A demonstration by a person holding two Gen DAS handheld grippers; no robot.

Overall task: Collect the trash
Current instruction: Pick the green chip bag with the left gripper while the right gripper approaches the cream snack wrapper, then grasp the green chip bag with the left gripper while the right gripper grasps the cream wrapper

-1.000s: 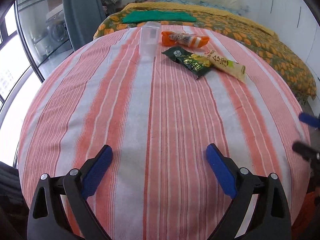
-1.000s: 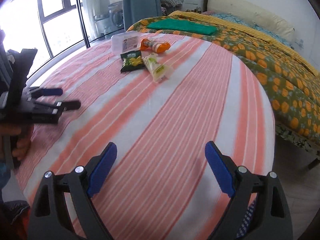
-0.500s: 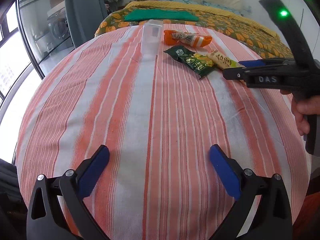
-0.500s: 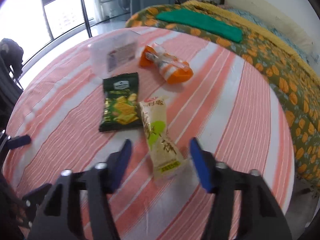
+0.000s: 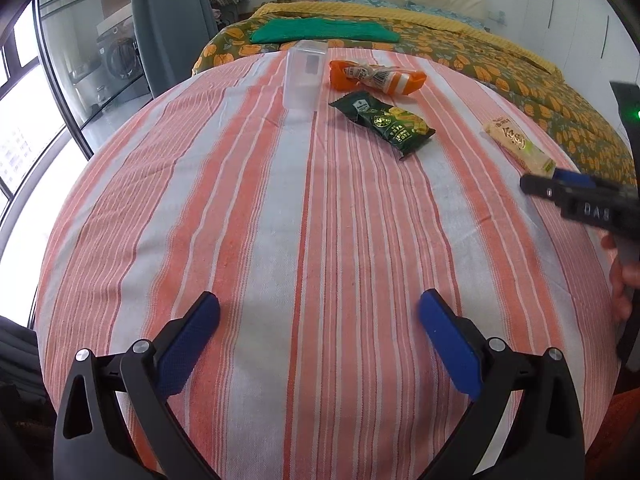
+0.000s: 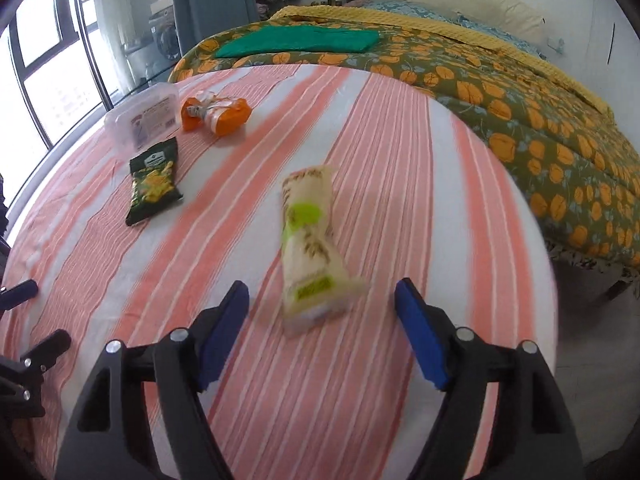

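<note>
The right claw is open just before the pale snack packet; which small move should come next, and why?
Probably ease the right claw forward and down, then close. The pale snack packet lies flat on the striped cloth, its near end between the open blue fingers but not yet gripped. The left claw is far from it.

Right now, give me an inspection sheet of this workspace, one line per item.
Surface: striped tablecloth, orange and white, covers the table.
Job's things: cream snack wrapper just ahead of the right gripper; dark green snack packet; orange wrapper.
Clutter: clear plastic container beside the orange wrapper.
Grippers: right gripper open, the wrapper's near end between its fingers, not clamped; left gripper open, empty, over bare cloth.
Cables: nothing seen.
Surroundings: bed with floral cover and folded green cloth; windows at left.
</note>
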